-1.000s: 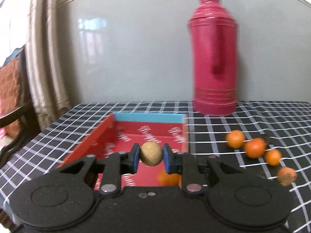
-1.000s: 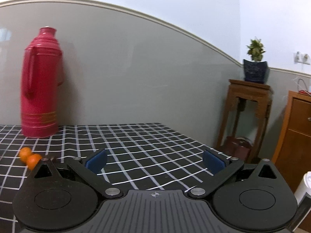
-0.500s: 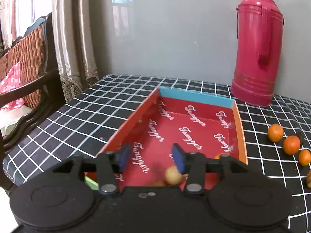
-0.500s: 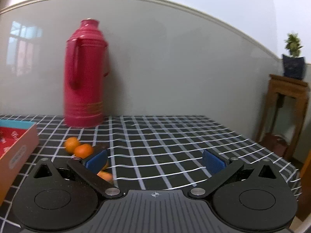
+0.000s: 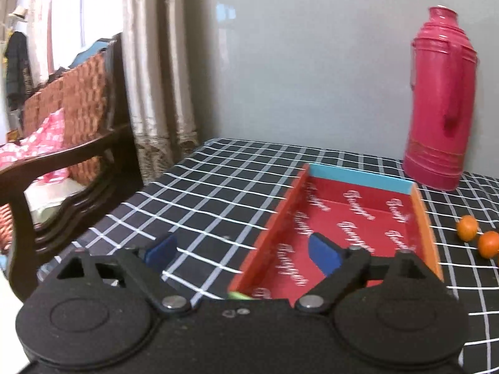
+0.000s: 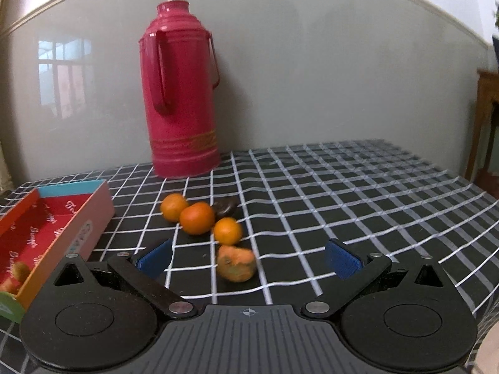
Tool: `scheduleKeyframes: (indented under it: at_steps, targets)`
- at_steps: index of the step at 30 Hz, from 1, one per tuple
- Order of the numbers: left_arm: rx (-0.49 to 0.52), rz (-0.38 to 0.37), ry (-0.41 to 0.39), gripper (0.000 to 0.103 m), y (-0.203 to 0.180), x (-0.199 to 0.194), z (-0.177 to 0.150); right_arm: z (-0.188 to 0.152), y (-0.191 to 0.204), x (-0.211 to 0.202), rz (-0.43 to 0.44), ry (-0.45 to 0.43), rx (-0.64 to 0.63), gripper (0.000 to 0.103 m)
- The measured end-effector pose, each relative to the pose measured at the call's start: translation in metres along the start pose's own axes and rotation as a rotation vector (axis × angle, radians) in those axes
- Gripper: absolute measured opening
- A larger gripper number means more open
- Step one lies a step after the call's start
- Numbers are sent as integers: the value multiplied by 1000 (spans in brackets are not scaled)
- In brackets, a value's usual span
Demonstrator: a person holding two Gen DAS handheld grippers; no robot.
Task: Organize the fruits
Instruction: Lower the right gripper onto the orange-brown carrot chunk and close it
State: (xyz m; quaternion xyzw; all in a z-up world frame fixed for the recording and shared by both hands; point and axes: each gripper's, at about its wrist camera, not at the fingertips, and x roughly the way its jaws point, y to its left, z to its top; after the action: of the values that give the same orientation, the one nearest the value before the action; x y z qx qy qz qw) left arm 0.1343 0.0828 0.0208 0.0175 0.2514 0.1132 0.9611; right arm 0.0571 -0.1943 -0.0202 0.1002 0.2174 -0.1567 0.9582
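Note:
A red box (image 5: 358,215) with a blue far wall lies on the checked tablecloth; it also shows in the right wrist view (image 6: 56,227) with fruit (image 6: 18,269) in its near end. My left gripper (image 5: 246,254) is open and empty, straddling the box's left wall. My right gripper (image 6: 249,257) is open and empty, just above a misshapen orange fruit (image 6: 235,263). Three oranges (image 6: 197,218) and a dark fruit (image 6: 226,206) lie beyond it. Two oranges (image 5: 467,227) show in the left wrist view.
A tall red thermos (image 6: 179,93) stands at the back by the grey wall, also in the left wrist view (image 5: 441,106). A dark wooden chair (image 5: 62,155) stands off the table's left edge. A wooden stand (image 6: 488,124) is at far right.
My left gripper opened and dropped the brown round fruit into the box, then swung left. My right gripper swung left toward the loose oranges, staying open.

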Motion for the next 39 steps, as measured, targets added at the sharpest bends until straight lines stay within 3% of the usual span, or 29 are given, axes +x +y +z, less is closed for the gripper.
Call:
scheduleKeyframes:
  at_steps: [8,18,21,26,27,28,34,39]
  targets:
    - [-26,47,2,89,29,1,1,-2,-2,22,33,94,90,103]
    - [-43,64,4,91,47,0,1,1,-7,37,-30,100,119,101]
    - [-49,69,7,91,52,0,1,0,-1,41,-40,106,84,64]
    - [-64,73,15,91,60,2,2,-3,-2,49,-44,141,94,63]
    - [-66,74,17,91,61,3,2,-4,-1,50,-45,140,90,53]
    - [-68,75,19,91,62,3,2,-4,0,50,-44,136,85,38]
    - [-81,81,19,91,66,2,2,-3,5,46,-29,109,90,37]
    - [-93,97,22,92,71,2,2,2,20,33,37,34,60,37]
